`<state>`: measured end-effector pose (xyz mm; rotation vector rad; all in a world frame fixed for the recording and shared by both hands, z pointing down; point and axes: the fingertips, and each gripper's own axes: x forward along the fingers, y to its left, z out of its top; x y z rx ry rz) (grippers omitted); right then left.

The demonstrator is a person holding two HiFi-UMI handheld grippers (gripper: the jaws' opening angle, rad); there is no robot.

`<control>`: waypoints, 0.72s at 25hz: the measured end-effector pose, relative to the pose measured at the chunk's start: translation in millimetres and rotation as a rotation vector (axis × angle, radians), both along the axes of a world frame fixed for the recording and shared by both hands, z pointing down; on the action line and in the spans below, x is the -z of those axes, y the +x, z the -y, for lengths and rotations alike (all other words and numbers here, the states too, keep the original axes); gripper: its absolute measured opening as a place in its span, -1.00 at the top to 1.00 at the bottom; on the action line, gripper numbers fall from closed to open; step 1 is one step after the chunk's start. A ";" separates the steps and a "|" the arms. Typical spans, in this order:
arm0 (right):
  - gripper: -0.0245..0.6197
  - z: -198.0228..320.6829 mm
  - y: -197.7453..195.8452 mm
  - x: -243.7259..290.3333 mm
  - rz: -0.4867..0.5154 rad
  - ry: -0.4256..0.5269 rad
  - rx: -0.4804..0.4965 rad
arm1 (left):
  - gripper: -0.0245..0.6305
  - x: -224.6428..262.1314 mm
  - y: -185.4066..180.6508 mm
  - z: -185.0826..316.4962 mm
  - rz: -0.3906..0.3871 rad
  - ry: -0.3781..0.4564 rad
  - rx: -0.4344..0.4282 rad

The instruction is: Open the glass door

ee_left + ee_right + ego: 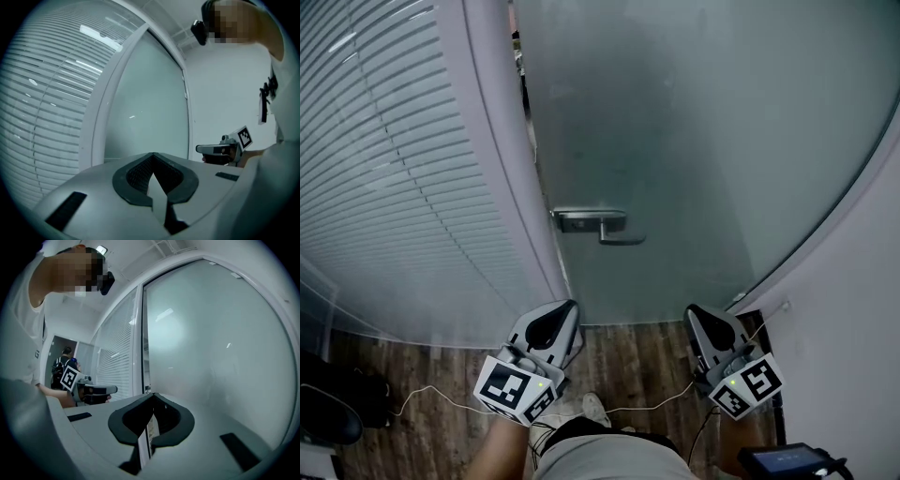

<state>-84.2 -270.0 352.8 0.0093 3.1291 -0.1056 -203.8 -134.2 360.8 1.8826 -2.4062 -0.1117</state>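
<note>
The frosted glass door (694,141) stands in front of me, with a metal lever handle (602,225) near its left edge. A narrow dark gap shows along that edge near the top. My left gripper (567,307) hangs low, below and left of the handle, jaws together and empty. My right gripper (696,314) hangs below and right of the handle, also shut on nothing. Neither touches the door. In the left gripper view the closed jaws (152,159) face the door (145,103). In the right gripper view the closed jaws (152,397) face the glass (211,348).
A glass wall with white blinds (384,169) runs along the left, and a white wall (853,309) closes the right. Wooden floor (619,356) lies below, with a thin cable (441,394) across it. A person with a backpack (63,364) stands far off.
</note>
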 end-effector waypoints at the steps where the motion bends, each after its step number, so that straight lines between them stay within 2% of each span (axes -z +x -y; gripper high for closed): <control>1: 0.92 0.5 -8.7 3.4 0.001 0.006 0.003 | 0.93 1.3 -7.4 2.0 0.006 -0.003 -0.001; 7: 0.92 3.2 -43.0 12.0 -0.010 0.027 -0.001 | 0.93 7.3 -40.0 9.0 0.001 0.001 -0.014; 13: 0.92 6.9 -59.3 13.3 -0.027 0.035 0.010 | 0.93 9.3 -49.9 13.1 -0.010 0.009 -0.018; 18: 0.92 13.8 -66.4 16.1 -0.035 0.040 0.045 | 0.93 14.1 -48.9 17.9 -0.013 0.026 0.020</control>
